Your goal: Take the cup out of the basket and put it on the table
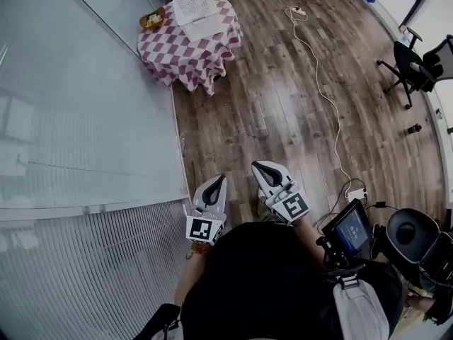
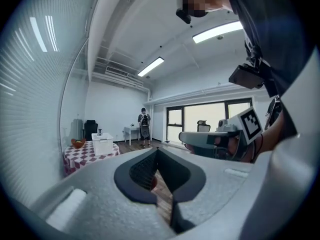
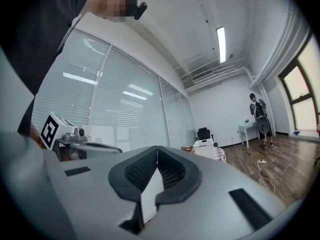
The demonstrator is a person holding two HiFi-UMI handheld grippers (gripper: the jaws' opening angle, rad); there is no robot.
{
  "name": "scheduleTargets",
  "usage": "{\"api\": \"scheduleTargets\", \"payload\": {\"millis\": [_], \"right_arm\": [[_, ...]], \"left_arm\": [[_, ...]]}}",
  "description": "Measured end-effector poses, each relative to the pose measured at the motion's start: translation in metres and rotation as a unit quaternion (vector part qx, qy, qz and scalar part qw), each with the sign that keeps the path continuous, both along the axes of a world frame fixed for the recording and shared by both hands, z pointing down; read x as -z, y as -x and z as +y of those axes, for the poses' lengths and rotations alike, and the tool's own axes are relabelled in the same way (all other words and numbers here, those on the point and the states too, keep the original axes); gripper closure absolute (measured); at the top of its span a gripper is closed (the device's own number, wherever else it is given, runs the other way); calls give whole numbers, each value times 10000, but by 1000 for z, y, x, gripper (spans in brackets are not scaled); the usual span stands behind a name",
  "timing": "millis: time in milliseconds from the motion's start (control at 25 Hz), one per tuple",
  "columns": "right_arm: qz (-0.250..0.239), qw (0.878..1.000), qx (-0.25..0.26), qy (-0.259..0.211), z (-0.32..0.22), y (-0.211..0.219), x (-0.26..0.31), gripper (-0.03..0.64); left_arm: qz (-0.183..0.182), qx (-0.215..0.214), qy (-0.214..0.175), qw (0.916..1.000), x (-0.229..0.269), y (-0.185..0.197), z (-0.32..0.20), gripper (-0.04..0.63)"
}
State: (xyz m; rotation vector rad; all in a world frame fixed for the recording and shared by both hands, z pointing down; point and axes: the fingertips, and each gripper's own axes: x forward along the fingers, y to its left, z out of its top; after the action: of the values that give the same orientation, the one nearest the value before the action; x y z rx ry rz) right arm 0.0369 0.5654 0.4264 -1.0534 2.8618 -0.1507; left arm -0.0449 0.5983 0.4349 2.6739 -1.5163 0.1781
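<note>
A wood floor [image 1: 283, 119] runs ahead of me. On my left stands a glass wall [image 1: 71, 119] with lowered blinds [image 1: 78, 275]. A white cable [image 1: 322, 83] snakes over the boards from a far power strip [image 1: 298, 10] to a nearer one [image 1: 356, 193]. A black office chair [image 1: 414, 66] stands well off to the right. A lit screen [image 1: 352, 231] sits close at my right. Down the room I see a person [image 2: 144, 126] standing beside a white desk [image 2: 131, 130], with dark-framed windows [image 2: 200, 119] to their right. Long ceiling lights [image 2: 151, 66] are on. A brown bowl [image 1: 151, 20] holds something yellow.
</note>
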Motion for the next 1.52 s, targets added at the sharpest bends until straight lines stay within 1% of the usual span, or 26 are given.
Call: {"api": "scheduleTargets", "payload": {"millis": [120, 200, 280, 360, 480, 600, 760, 840, 960, 1200, 1400, 1520], "right_arm": [[-27, 10000, 14, 47, -46, -11, 1, 606], [2, 10000, 47, 55, -72, -19, -5, 606], [17, 10000, 18, 90, -97, -24, -10, 606], [38, 9999, 39, 125, -115, -26, -9, 606], [134, 9997, 203, 101, -134, -26, -8, 606], [236, 9993, 251, 134, -158, -24, -15, 606], [412, 9984, 299, 232, -188, -18, -23, 606], [497, 9981, 301, 221, -208, -13, -26, 606], [613, 9976, 195, 246, -249, -9, -27, 606], [753, 9970, 83, 182, -347, 9, -14, 606], [798, 9966, 136, 165, -427, 46, -4, 606], [767, 9967, 243, 121, -460, 68, -3, 606]], "left_arm": [[-131, 23, -115, 9998, 13, -9, -44, 592], [-192, 188, -166, 9995, 13, -11, -70, 592], [-134, 371, -223, 9990, 13, -8, -93, 592], [-17, 474, -200, 9987, 12, -4, -108, 592], [20, 560, -111, 9984, 4, -2, -124, 592], [38, 659, -55, 9978, -8, 6, -147, 592], [187, 746, 73, 9970, -18, 15, -184, 592], [242, 691, 127, 9972, -26, 20, -209, 592], [264, 492, 148, 9983, -34, 24, -257, 592], [337, 177, 75, 9992, -25, 37, -363, 592], [295, -58, -29, 9995, -15, 53, -436, 592], [272, -22, 63, 9996, -21, 73, -475, 592]]}}
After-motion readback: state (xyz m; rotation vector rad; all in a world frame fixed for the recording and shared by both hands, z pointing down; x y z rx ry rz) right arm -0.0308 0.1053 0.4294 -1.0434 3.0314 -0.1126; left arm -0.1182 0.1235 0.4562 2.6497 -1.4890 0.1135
